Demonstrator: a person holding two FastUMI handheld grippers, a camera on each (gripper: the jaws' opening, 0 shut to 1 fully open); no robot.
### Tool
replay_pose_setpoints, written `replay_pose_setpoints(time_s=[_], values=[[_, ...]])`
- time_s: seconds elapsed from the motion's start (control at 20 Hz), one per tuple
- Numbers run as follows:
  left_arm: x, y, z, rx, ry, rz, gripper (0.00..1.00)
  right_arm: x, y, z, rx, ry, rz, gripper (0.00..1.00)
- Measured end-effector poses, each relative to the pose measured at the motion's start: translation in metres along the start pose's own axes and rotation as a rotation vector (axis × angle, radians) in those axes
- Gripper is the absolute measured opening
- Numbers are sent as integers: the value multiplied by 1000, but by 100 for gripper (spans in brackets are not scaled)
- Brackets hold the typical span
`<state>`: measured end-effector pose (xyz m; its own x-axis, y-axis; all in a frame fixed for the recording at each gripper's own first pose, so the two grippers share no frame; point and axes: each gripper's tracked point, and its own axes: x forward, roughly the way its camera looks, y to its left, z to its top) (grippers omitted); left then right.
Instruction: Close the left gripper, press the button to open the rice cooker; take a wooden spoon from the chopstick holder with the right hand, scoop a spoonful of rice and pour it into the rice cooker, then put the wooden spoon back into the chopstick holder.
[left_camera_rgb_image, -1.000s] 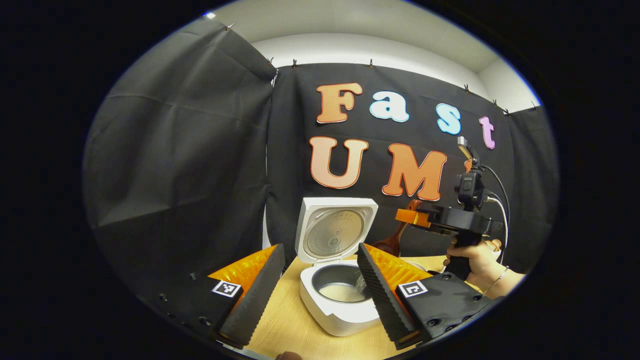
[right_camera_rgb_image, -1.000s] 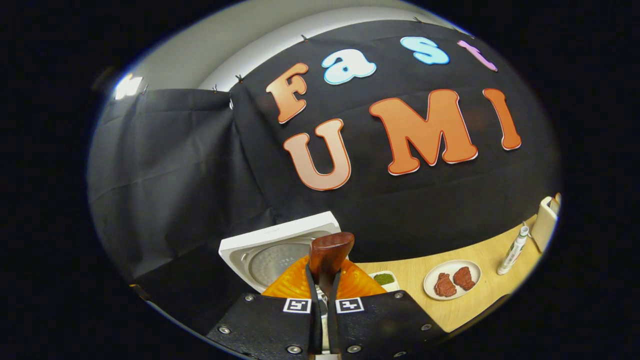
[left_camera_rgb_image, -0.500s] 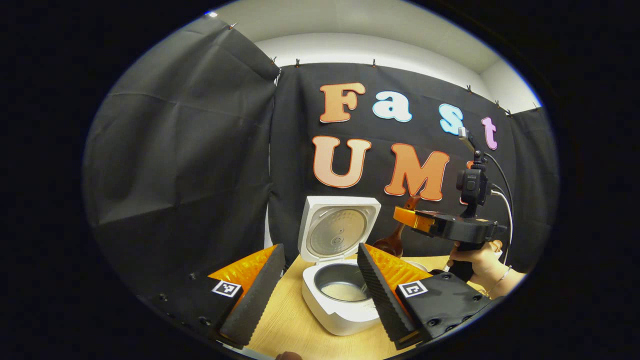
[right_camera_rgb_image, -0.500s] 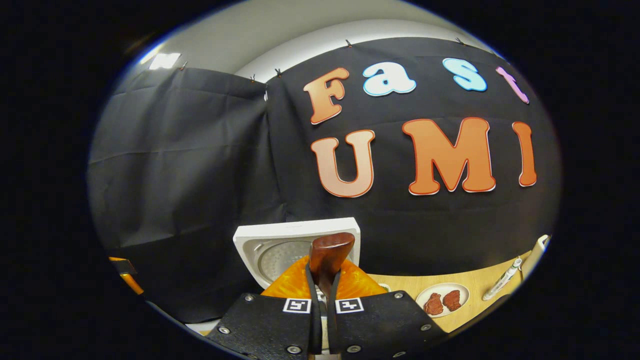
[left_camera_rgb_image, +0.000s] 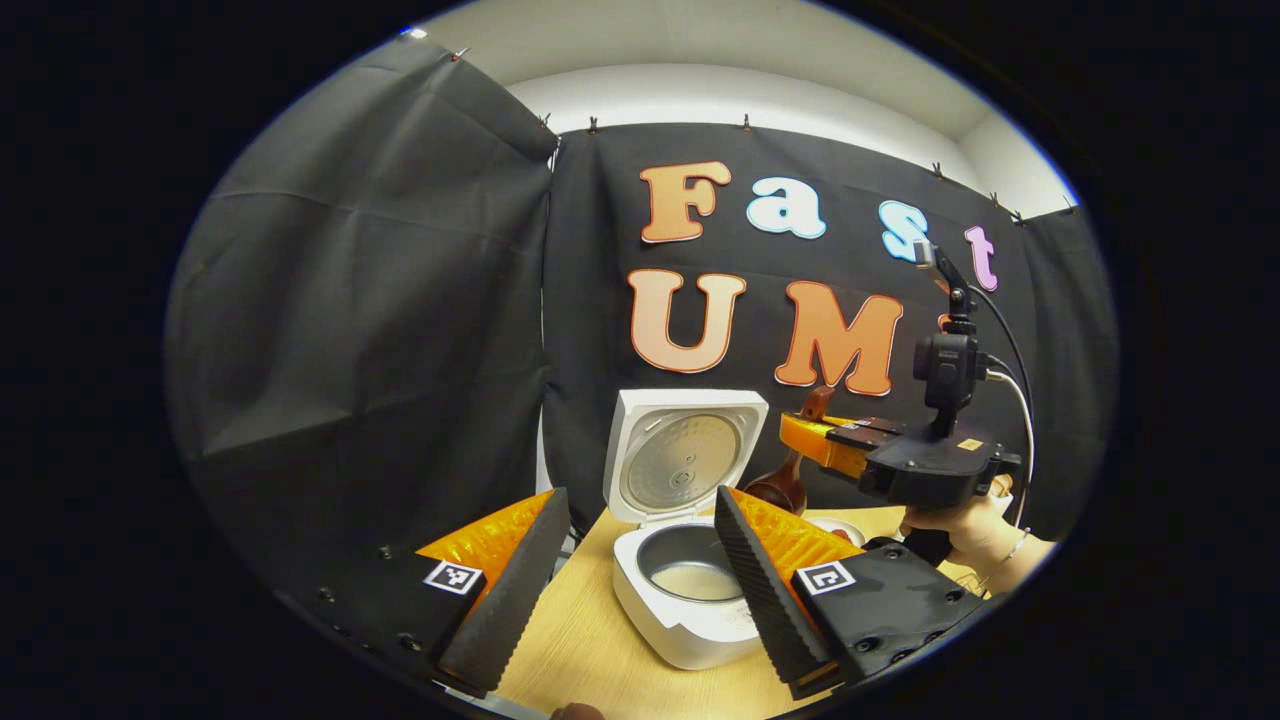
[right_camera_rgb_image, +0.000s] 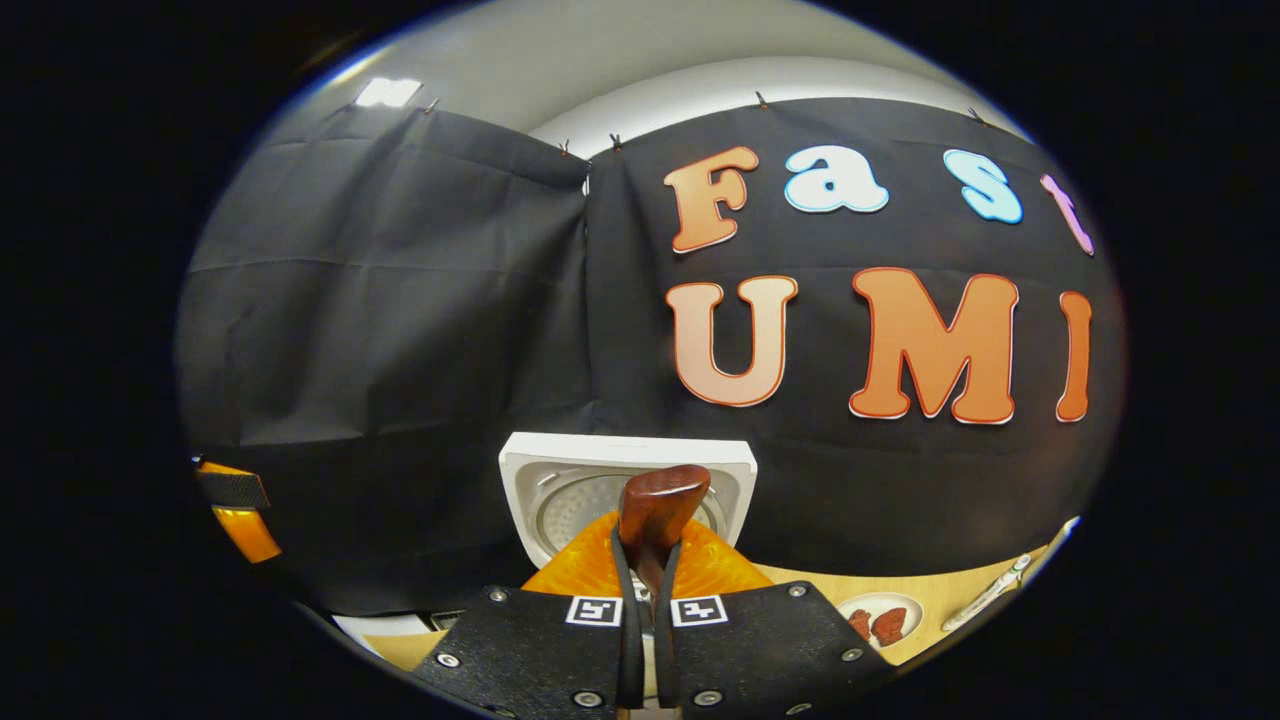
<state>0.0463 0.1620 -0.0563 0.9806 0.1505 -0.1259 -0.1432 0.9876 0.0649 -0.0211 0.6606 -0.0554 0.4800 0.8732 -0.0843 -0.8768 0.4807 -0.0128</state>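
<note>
In the left gripper view, the left gripper hangs released, its fingers spread wide above a pale wooden table. Between them stands the white rice cooker, lid up, a pale layer lying in its metal pot. Behind it, held above the table, the right gripper is clenched on the wooden spoon, bowl hanging down; a hand grips its handle. In the right gripper view, the spoon's handle end pokes up between the pinched fingers. A plate with reddish pieces sits partly cut off. Black cloth walls the booth.
</note>
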Motion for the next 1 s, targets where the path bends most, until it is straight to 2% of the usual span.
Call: replay_pose_setpoints(time_s=[0.2, 0.55, 0.8, 1.0], values=[[3, -6, -1, -8, 6, -7, 99, 0, -2, -2, 79, 10, 0, 4], [8, -23, 2, 1, 5, -28, 99, -7, -21, 2, 346, 34, -17, 4], [17, -38, 6, -22, -6, -49, 99, -33, -69, -4, 560, 72, -117, 4], [28, -52, 3, -16, 8, -70, 99, -70, -130, -3, 596, 36, -229, 4]])
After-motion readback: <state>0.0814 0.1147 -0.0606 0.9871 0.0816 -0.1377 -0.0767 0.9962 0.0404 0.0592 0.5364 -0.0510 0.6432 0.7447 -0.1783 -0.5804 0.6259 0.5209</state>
